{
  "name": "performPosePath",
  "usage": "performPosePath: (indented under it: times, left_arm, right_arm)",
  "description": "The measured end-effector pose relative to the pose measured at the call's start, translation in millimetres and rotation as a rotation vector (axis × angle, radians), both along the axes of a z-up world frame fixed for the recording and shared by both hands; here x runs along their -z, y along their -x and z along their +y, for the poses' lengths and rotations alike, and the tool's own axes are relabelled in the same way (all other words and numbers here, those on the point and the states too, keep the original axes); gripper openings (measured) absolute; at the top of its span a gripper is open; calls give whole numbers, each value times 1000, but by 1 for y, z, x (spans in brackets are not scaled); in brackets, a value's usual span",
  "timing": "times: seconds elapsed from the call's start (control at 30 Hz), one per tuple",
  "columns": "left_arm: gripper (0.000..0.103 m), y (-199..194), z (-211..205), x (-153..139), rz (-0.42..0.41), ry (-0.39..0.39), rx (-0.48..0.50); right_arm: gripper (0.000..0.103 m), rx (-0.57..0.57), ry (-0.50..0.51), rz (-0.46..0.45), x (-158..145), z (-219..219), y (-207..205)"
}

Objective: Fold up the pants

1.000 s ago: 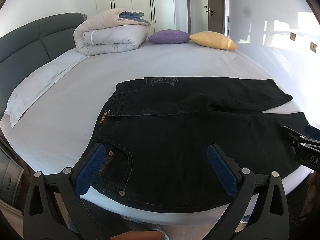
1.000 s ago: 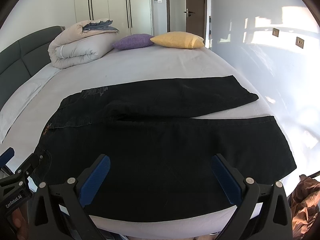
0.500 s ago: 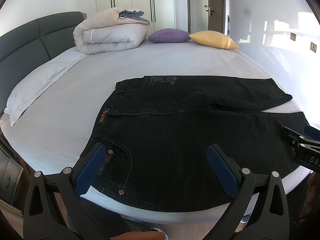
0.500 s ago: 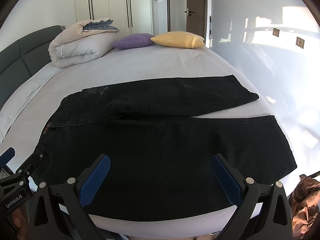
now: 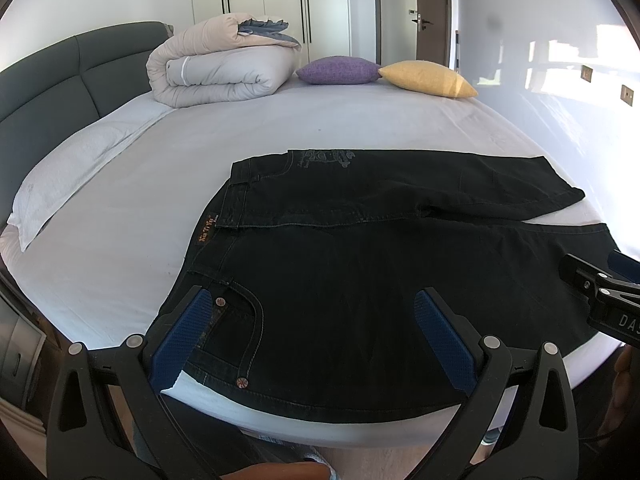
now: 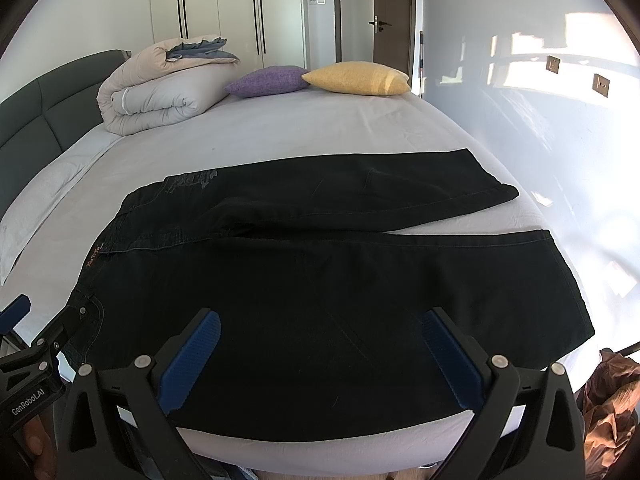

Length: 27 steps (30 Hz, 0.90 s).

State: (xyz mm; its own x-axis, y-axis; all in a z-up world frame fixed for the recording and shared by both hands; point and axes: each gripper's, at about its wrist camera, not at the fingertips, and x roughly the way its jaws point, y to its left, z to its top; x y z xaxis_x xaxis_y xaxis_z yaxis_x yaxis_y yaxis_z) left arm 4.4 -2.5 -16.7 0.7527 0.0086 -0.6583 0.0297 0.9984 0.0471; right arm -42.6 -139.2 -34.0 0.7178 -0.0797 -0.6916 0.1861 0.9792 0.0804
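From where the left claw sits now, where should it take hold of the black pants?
Grip the black pants at the near waistband corner by the riveted pocket, coming from the bed's near edge. That corner lies flat at the mattress edge, just ahead of the open left claw, so a finger can probably slide beneath.

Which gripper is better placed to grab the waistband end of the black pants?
Left. The left gripper hangs open over the pants' pocket and waistband corner; the right gripper sits open mid-leg.
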Motion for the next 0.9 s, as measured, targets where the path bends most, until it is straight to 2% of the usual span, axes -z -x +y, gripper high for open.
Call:
performPosePath:
  times: [0.9]
  left_arm:
    - [103,3,-4,7,4,-4,-2]
  right_arm:
    - [103,-3,2,3,3,3,1]
